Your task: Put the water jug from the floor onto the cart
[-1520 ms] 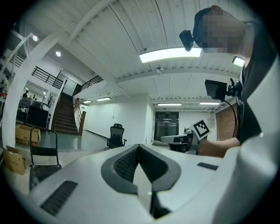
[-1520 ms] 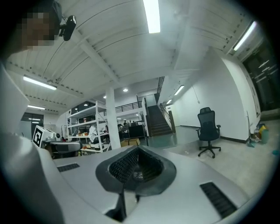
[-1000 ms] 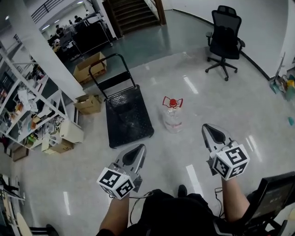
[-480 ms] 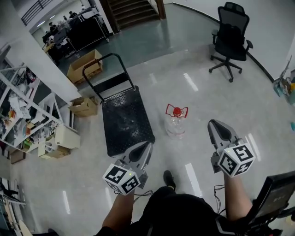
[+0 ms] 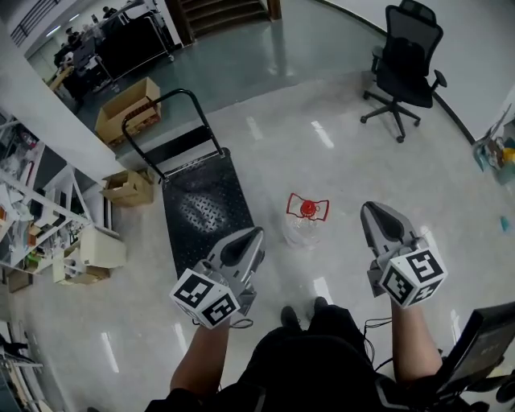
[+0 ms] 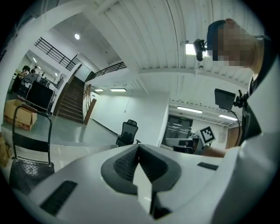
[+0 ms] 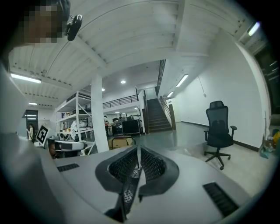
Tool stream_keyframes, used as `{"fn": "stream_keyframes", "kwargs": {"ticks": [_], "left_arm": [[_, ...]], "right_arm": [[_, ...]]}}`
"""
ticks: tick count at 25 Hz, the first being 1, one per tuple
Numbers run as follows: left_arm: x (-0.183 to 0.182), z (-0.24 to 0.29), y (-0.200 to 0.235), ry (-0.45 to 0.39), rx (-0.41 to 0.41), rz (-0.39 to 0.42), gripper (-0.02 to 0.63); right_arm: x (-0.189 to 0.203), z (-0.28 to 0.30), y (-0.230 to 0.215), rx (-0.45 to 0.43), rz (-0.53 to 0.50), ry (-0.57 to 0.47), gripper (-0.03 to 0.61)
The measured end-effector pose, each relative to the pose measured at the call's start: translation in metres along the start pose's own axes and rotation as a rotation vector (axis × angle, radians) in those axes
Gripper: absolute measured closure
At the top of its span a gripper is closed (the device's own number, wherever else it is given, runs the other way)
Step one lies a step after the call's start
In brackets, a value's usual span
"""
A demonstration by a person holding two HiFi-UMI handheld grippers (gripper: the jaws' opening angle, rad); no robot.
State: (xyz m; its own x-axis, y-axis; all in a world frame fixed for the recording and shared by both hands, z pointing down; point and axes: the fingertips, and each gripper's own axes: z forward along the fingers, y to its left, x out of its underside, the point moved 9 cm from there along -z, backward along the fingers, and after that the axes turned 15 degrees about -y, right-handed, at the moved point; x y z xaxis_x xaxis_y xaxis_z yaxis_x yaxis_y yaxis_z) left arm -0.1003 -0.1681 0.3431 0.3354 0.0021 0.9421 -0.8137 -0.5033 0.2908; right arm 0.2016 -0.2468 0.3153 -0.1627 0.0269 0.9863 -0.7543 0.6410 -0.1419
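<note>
Standing on the pale, glossy floor [image 5: 346, 153], with dark shoes [image 5: 302, 310] showing just past the body at the bottom of the head view. Holding the left gripper [image 5: 251, 236] and the right gripper [image 5: 374, 213] out ahead at about the same height, well apart from each other, each with its marker cube nearest the body and its jaws pointing away. Showing the left jaws closed tip to tip in the left gripper view, with nothing between them. Showing the right jaws pressed together in the right gripper view, likewise empty.

Looking past the jaws to the water jug [image 5: 304, 229], clear-bodied with a red cap and a red carrying handle. Standing upright on the floor, beyond the two grippers and between them, touched by neither.

Lying just left of the jug and apart from it, the cart [image 5: 205, 213], a black flatbed with a dotted deck. Rising upright at its far end, a looped push handle [image 5: 165, 100].

Sitting left of the cart, a small cardboard box [image 5: 129, 187]; beyond the handle, a larger open box [image 5: 126, 109]. Lining the left edge, a white shelving rack [image 5: 36, 221] full of clutter. Standing far off to the right, a black office chair [image 5: 406, 68], and climbing away at the top, a staircase [image 5: 217, 10].
</note>
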Motion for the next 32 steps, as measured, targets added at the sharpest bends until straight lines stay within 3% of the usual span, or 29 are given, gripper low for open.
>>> {"fn": "stream_keyframes", "kwargs": {"ticks": [7,12,14,16,18,24,27,32], "left_arm": [[0.031,0.082,0.058,0.057,-0.006,-0.021,0.612],[0.078,0.138,0.105,0.119,-0.141,-0.083,0.612],[0.104,0.157,0.123,0.152,-0.172,-0.129,0.612],[0.127,0.175,0.147,0.136,-0.227,-0.225,0.612],[0.156,0.188,0.17,0.145,-0.267,-0.307,0.612],[0.263,0.199,0.21,0.411,-0.306,-0.344,0.612],[0.304,0.195,0.229,0.498,-0.342,-0.363,0.612],[0.363,0.193,0.245,0.613,-0.383,-0.428,0.612]], "right_arm": [[0.049,0.084,-0.075,-0.012,0.056,0.06,0.494],[0.099,0.146,-0.145,-0.014,0.098,0.13,0.48],[0.13,0.164,-0.169,0.022,0.155,0.191,0.452],[0.162,0.18,-0.185,0.069,0.216,0.249,0.388],[0.195,0.196,-0.194,0.093,0.242,0.31,0.382],[0.305,0.206,-0.208,0.141,0.358,0.519,0.38],[0.369,0.206,-0.212,0.156,0.375,0.646,0.382],[0.467,0.193,-0.228,0.263,0.409,0.833,0.382]]}}
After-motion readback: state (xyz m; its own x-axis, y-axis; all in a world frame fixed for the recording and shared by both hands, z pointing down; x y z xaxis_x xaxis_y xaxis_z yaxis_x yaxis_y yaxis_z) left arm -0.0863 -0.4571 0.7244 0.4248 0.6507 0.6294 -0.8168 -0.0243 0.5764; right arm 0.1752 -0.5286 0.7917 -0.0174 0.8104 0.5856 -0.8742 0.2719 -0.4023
